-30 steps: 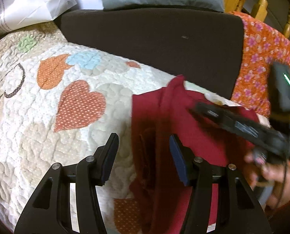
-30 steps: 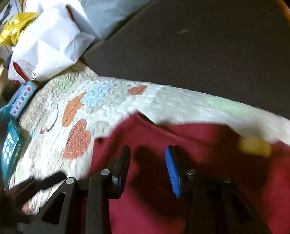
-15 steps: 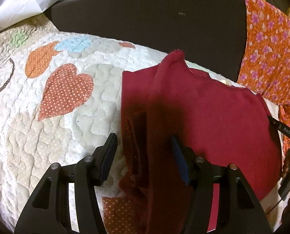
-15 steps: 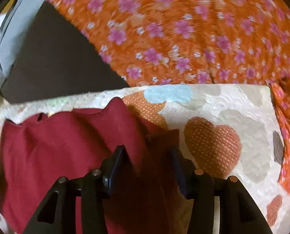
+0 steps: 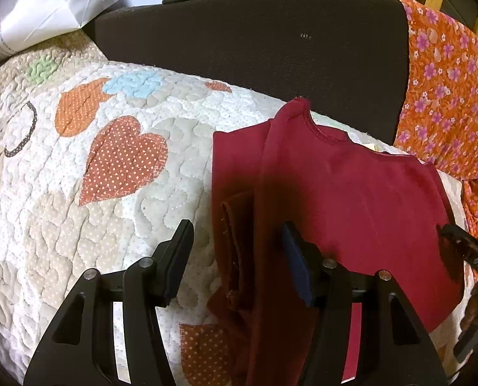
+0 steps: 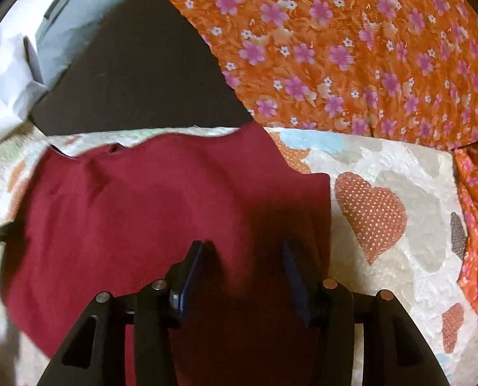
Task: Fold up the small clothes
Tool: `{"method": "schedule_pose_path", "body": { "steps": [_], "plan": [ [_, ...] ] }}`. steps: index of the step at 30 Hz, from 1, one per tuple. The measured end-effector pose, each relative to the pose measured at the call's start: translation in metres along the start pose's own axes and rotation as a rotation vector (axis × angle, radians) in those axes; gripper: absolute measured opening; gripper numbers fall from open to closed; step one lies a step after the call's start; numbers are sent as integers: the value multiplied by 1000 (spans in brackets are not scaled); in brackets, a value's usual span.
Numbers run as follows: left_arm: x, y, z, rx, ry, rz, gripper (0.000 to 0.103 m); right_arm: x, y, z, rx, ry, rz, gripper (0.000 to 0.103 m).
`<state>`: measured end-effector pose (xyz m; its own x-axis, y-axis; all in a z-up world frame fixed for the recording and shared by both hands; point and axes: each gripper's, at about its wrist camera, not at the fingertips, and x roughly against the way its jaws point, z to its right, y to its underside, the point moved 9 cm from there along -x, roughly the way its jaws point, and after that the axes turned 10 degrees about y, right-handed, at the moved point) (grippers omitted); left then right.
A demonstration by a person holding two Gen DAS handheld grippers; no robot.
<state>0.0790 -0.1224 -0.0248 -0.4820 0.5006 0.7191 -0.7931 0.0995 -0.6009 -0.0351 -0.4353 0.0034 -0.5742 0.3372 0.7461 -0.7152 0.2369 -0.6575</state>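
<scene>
On the quilt [image 5: 46, 231] before me lies one dark red garment [image 5: 351, 199], spread over the patchwork of hearts. From my left side I count two orange hearts [image 5: 78, 109], one rust dotted heart [image 5: 123, 160] and one pale blue patch [image 5: 133, 85] on the bare quilting. My left gripper [image 5: 235, 254] stands about half open over the garment's left edge — a narrow folded strip of cloth sits between the fingers, but the pads press on nothing. Further right, my right gripper [image 6: 243, 267] hovers over the garment's [image 6: 136, 206] right part, jaws roughly half apart and gripping nothing; red cloth lies below the gap. Beyond it one more rust dotted heart [image 6: 371, 215] shows on the quilt [image 6: 399, 273]. Behind sit one dark cushion [image 5: 255, 54] and one orange flowered cloth [image 6: 351, 48].
</scene>
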Motion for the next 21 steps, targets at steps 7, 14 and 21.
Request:
{"method": "schedule_pose_path", "body": {
  "steps": [7, 14, 21],
  "plan": [
    [0, 1, 1, 8, 8, -7, 56, 18, 4, 33, -114, -8, 25, 50],
    [6, 6, 9, 78, 165, -59, 79, 5, 16, 54, -203, -19, -12, 52],
    [-16, 26, 5, 81, 148, -144, 83, -19, 24, 59, -290, -149, -26, 66]
  ]
}}
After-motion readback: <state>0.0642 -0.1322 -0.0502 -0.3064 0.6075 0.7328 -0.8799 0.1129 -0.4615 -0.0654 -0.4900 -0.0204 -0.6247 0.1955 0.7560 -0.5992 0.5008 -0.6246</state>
